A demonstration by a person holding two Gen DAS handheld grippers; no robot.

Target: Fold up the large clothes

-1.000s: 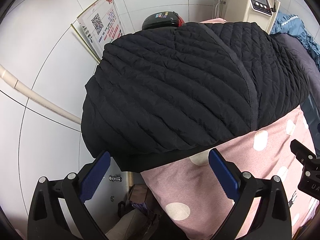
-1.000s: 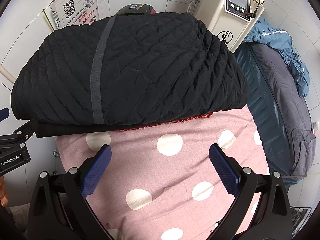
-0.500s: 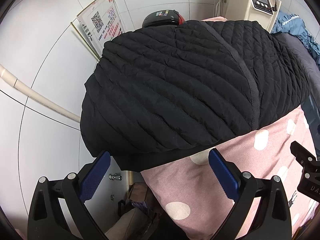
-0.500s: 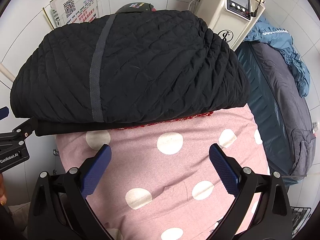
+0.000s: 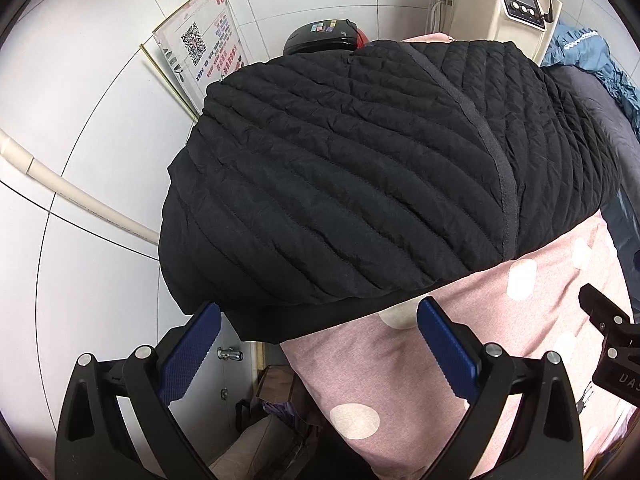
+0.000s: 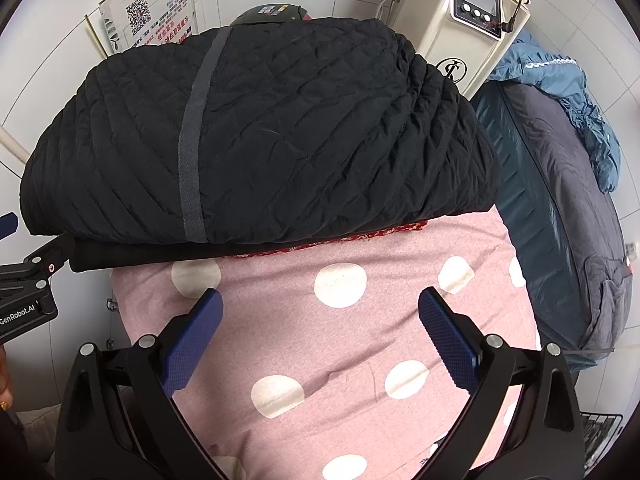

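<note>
A black quilted jacket [image 5: 360, 184] lies folded into a thick bundle on a pink sheet with white dots [image 5: 460, 380]. It also shows in the right wrist view [image 6: 280, 136], with a grey strip down its back and a red lining edge [image 6: 360, 238] peeking out below. My left gripper [image 5: 318, 344] is open and empty, just short of the jacket's near left corner. My right gripper [image 6: 320, 330] is open and empty over the pink sheet [image 6: 340, 360], in front of the jacket.
A beige machine with a screen [image 6: 468, 28] stands behind the jacket. A dark grey quilt [image 6: 568, 216] and blue garment [image 6: 560, 80] lie to the right. A poster [image 5: 200, 48] leans on the tiled wall at left. A black helmet [image 5: 320, 36] sits behind.
Both grippers have drawn back very slightly from the jacket. The jacket has not moved.
</note>
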